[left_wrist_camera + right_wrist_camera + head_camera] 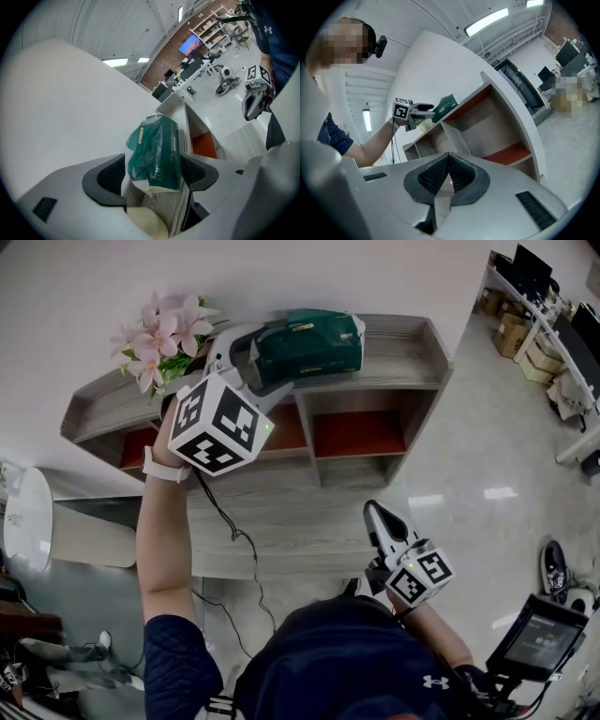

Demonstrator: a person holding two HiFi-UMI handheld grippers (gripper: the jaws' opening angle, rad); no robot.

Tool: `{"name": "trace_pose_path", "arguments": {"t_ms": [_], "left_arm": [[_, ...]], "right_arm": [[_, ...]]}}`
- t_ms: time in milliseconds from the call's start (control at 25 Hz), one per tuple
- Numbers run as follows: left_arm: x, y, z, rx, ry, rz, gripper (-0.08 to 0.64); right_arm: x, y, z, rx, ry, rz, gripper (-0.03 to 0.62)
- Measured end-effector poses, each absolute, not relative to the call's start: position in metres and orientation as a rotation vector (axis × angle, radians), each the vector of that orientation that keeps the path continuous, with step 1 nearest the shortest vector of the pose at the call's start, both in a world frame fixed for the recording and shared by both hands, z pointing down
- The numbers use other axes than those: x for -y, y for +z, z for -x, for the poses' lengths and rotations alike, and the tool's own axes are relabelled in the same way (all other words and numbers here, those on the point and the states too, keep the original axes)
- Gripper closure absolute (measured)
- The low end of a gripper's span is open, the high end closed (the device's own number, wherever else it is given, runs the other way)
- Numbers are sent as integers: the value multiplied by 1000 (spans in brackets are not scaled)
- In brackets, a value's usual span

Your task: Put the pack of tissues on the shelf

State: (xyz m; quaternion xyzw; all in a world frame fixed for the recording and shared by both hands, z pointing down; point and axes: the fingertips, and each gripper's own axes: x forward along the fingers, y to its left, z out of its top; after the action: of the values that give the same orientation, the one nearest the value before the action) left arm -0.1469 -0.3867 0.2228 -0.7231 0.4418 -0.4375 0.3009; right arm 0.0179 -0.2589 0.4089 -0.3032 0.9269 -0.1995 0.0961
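Note:
The green pack of tissues (314, 341) lies on the top board of the wooden shelf (408, 348), close to the wall. My left gripper (255, 357) is at the pack's left end. In the left gripper view the pack (157, 150) sits between the spread jaws of the left gripper (152, 174), a gap shows beside the left pad (108, 176), and the pack rests on the board. My right gripper (377, 514) hangs low in front of the shelf, shut and empty; its pads (461, 176) meet. From there the pack (446, 104) and left gripper (417, 112) show far off.
Pink flowers (159, 338) stand at the shelf top's left end, right beside my left hand. Red-floored compartments (356, 432) lie below the top board. A black cable (239, 532) runs down over the lower wooden surface. A screen (539, 638) and shoes (555, 563) are on the floor at right.

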Motion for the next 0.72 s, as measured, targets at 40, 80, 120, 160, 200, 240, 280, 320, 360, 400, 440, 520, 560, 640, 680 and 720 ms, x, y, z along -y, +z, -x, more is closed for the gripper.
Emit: {"name": "trace_pose_path", "arguments": {"t_ms": [40,80,120,160,200,240,280,320,360,400,440,520,560,640,680,720], "left_arm": [[384,221,145,-1180,-1144,1910,193],[381,221,144,-1187,-1130,1900,193],[378,221,143,-1194,-1115,1890,193],[375,221,141,-1204,-1098,1881,193],[372,221,140,-1219,-1076,1869,194],[368,221,139,-1240,-1051,1853,195],[365,220,138,-1264,-1022,1833,195],[361,219,137,-1289,-990,1813,195],[356,217,136,-1312,-952,1795,195],[351,215,134,-1332,-912,1782,195],[346,214,133,-1350,-873,1774,195],[334,213,128,-1378,-809,1780,196],[328,215,127,-1390,-785,1789,197],[317,222,126,-1424,-742,1805,207],[312,226,128,-1449,-724,1809,213],[307,231,131,-1478,-709,1811,218]], "right_arm": [[259,408,-18,-2745,-587,899,583],[258,408,-19,-2745,-582,901,583],[258,407,-19,-2744,-576,903,583],[257,406,-20,-2745,-570,906,583],[256,404,-20,-2745,-564,910,583],[256,403,-21,-2745,-558,912,583],[255,401,-21,-2744,-551,913,583],[255,399,-21,-2744,-543,915,583],[255,397,-21,-2743,-532,918,583],[255,395,-21,-2742,-521,920,583],[256,393,-21,-2741,-511,922,583],[256,391,-20,-2740,-499,922,583],[255,390,-19,-2741,-496,921,583],[252,389,-18,-2745,-484,921,583],[250,387,-17,-2747,-476,922,583],[249,386,-17,-2749,-468,924,583]]}}
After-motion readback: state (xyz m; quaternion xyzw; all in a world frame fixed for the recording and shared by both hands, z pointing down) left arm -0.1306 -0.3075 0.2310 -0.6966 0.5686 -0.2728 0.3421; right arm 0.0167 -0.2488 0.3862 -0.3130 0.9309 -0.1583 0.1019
